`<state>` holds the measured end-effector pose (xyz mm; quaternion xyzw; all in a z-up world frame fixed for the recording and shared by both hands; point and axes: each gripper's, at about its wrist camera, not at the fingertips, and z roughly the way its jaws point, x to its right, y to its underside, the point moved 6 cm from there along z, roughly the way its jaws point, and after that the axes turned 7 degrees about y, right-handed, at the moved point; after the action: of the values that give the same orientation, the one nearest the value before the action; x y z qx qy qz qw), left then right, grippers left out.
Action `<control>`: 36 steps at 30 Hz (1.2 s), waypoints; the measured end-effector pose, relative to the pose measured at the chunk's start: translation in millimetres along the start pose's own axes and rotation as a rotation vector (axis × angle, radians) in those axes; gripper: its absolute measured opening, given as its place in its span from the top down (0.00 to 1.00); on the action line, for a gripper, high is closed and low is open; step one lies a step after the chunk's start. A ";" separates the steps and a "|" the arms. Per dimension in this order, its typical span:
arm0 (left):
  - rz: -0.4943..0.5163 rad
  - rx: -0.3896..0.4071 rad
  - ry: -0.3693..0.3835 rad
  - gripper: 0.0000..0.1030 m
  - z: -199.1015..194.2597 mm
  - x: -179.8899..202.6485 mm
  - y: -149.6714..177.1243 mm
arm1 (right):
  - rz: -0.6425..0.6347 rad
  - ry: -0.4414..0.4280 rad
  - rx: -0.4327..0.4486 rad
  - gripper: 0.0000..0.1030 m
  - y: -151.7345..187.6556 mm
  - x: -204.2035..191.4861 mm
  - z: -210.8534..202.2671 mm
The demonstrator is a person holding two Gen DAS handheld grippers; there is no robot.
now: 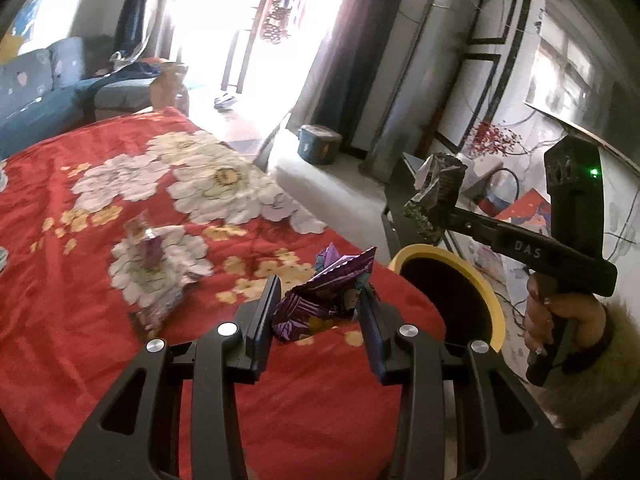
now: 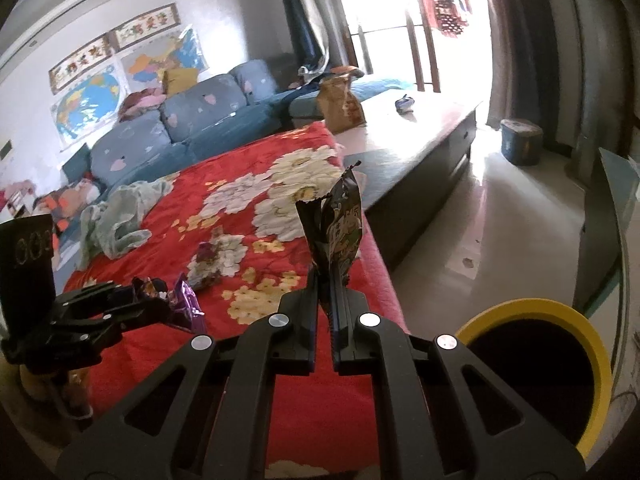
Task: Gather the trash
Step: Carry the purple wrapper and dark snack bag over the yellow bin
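Note:
My left gripper (image 1: 320,300) is shut on a crumpled purple wrapper (image 1: 320,300), held above the red flowered blanket (image 1: 120,184). My right gripper (image 2: 325,280) is shut on a dark snack wrapper (image 2: 336,220) that stands upright from its fingers. In the left wrist view the right gripper (image 1: 444,212) hangs over the yellow-rimmed bin (image 1: 448,256) with the dark wrapper (image 1: 438,190), a hand (image 1: 560,316) on its handle. The bin (image 2: 532,312) sits at the lower right of the right wrist view, beside the bed. Another purple wrapper (image 1: 150,244) lies on the blanket.
A blue flowered sofa (image 2: 192,120) stands behind the bed, with a green cloth (image 2: 120,216) on the blanket near it. A low dark table (image 2: 420,132) carries a brown paper bag (image 2: 340,100). A blue bucket (image 2: 520,140) sits on the pale floor by the curtains.

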<state>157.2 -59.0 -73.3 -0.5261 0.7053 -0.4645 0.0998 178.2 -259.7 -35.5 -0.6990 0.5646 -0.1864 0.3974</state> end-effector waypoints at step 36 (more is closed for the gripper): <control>0.135 -0.115 0.159 0.65 99.9 107.1 1.9 | 0.283 0.197 -0.007 0.98 41.6 136.2 -35.8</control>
<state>173.1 -203.4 -92.2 -0.4438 0.7704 -0.4557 0.0441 166.1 -401.6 -70.9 -0.5922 0.6942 -0.1945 0.3599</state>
